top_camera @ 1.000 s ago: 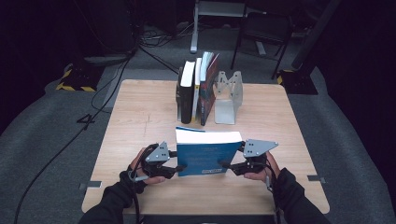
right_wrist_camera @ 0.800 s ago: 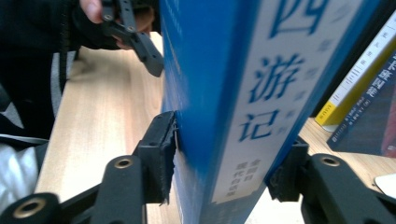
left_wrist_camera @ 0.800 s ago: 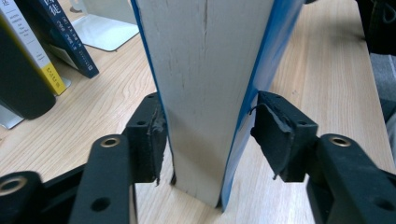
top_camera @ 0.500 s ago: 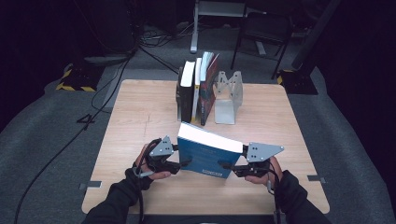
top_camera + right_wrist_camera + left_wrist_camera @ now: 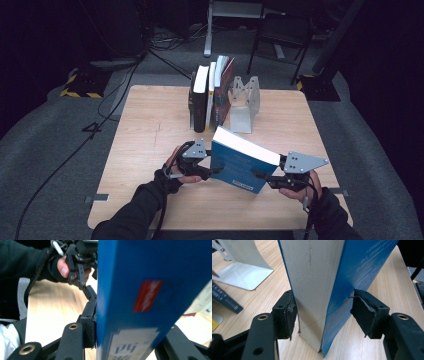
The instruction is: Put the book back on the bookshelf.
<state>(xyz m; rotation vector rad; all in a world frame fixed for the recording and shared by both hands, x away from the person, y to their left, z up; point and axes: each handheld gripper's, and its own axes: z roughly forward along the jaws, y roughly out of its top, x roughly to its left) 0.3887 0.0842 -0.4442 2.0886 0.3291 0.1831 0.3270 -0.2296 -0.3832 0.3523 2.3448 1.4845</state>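
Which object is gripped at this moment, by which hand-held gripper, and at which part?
The blue book: the right hand-held gripper clamps its spine end. The left hand-held gripper straddles the page edge, one pad off the cover.

- Book (image 5: 240, 167): glossy blue cover, matt off-white paper page edges.
- Tabletop (image 5: 150, 125): pale wood, smooth, visible grain.
- Bookend (image 5: 243, 102): bare grey metal, dull sheen.
- Fingers (image 5: 287, 312): black plastic, worn rubbery pads.

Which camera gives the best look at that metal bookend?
The high view: the bookend shows whole, upright beside the row of books. The left gripper view catches just its base and part of its upright. The right gripper view gives nothing I can make out as it.
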